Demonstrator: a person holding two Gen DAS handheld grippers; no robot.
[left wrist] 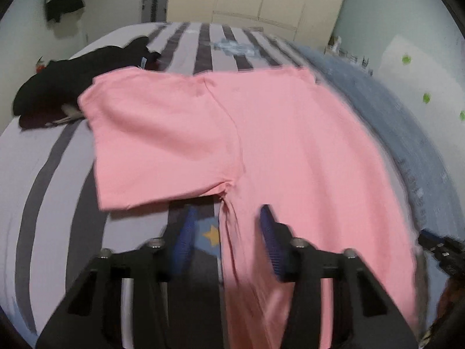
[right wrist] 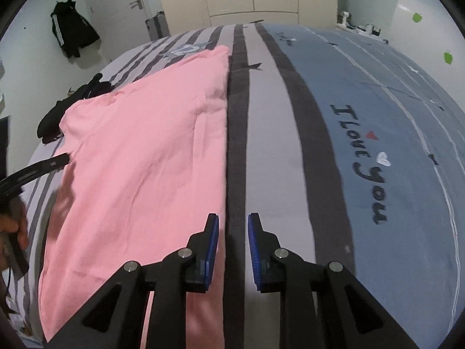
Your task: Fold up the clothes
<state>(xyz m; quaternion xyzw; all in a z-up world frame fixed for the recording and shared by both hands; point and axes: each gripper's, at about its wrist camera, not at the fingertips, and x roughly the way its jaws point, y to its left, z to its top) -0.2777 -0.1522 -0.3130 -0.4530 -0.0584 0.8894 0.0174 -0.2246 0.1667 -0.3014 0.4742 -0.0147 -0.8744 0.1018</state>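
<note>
While the pink shirt [left wrist: 261, 133] lies spread on the bed [right wrist: 270, 151], both tools are apart and hold nothing: left tool [left wrist: 229, 232] straddles the side seam, right tool [right wrist: 232, 232] hovers over the opposite edge. Next step, probably: grip both edges for the first fold.

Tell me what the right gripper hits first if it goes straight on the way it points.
Probably the striped grey bedcover: the open right gripper points at bare cover just beside the pink cotton T-shirt's edge, though depth is unclear.
</note>
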